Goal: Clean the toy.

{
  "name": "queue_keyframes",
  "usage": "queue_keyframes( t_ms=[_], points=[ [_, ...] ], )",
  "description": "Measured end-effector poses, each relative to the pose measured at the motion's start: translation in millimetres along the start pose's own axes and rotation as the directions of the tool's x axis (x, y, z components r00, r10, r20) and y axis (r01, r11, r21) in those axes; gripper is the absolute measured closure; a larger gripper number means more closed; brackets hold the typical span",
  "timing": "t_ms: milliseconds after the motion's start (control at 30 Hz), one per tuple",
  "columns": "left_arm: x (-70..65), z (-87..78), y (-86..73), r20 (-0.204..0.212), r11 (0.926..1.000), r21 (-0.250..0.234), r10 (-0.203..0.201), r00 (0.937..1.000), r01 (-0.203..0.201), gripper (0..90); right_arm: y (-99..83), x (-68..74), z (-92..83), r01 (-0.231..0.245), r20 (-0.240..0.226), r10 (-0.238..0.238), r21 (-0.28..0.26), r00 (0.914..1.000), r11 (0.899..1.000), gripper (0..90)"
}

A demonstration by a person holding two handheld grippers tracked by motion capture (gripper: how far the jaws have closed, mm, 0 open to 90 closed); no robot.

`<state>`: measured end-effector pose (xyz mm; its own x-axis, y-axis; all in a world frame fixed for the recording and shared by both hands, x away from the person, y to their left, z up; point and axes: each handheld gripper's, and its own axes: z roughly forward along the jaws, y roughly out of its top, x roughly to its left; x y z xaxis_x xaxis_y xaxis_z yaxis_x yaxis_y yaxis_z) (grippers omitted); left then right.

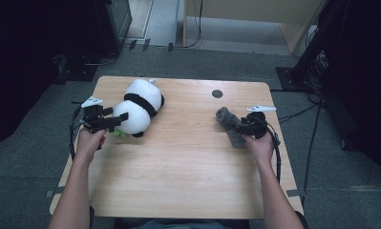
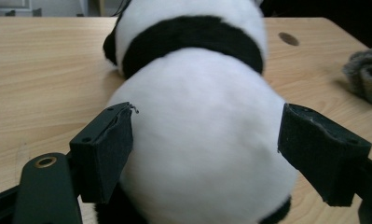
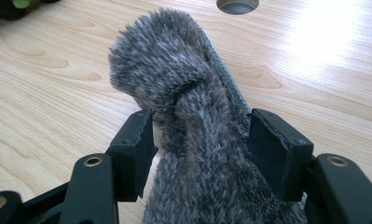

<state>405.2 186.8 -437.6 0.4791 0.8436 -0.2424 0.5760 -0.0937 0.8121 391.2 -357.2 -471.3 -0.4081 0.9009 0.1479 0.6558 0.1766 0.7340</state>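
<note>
Wood-grain surface (image 1: 178, 167) takes up the middle of the high view, pale and rectangular, with a small dark round hole (image 1: 217, 93) near its far edge.

Next in size is the plush panda (image 1: 139, 107), lying on its side at the far left of the surface, white with a black band round its body and a bit of green at its near end. The left claw (image 1: 123, 116) reaches in from the left and straddles the panda's rounded white end. In the left gripper view the two black pads stand wide apart on either side of the plush (image 2: 197, 140); the left-hand pad (image 2: 106, 149) sits right against the fur, while the right-hand one appears to stand just off it, though the soft outline makes that hard to judge. The claw does not squeeze the toy.

Smaller, at the right of the surface and well apart from the panda, lies a grey fuzzy sock (image 1: 228, 125), bunched and folded over on itself. The right claw (image 1: 240, 128) comes at it from the right. In the right gripper view its pads flank the sock (image 3: 188, 93) on both sides, parted, with the fabric between them but not pinched.
</note>
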Motion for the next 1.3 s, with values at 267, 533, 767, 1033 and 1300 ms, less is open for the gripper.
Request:
queue_keyframes(
  t_ms=[267, 533, 767, 1033, 1300],
  points=[
    [-12.1, 0.6, 3.9, -0.007, 0.9987, 0.039, 0.034, 0.9994, -0.034, 8.1, 1.1, 3.9, -6.7, 0.006, -0.011, -0.006, -0.012, 0.9999, 1.0, 41.6],
    [-33.6, 0.1, 8.1, 0.039, 0.9951, 0.037, 0.09, 0.9952, -0.092, 8.6, -0.2, 13.9, -13.2, 0.022, -0.018, -0.023, -0.01, 0.9996, 1.0, 41.2],
    [-54.2, 3.3, 8.7, 0.087, 0.9889, 0.044, 0.138, 0.9866, -0.142, 8.6, 0.3, 29.2, -21.9, 0.04, -0.025, -0.041, -0.033, 0.9989, 0.999, 41.7],
    [-81.5, 13.0, 6.6, 0.139, 0.9806, 0.047, 0.182, 0.9734, -0.19, 8.6, -2.2, 51.2, -23.6, 0.06, -0.059, -0.062, -0.035, 0.9963, 0.998, 41.2],
    [-106.5, 25.1, -3.0, 0.195, 0.9741, 0.049, 0.208, 0.9586, -0.221, 8.7, -9.4, 75.3, -26.5, 0.097, -0.095, -0.099, -0.031, 0.9905, 0.995, 41.1]
  ],
)
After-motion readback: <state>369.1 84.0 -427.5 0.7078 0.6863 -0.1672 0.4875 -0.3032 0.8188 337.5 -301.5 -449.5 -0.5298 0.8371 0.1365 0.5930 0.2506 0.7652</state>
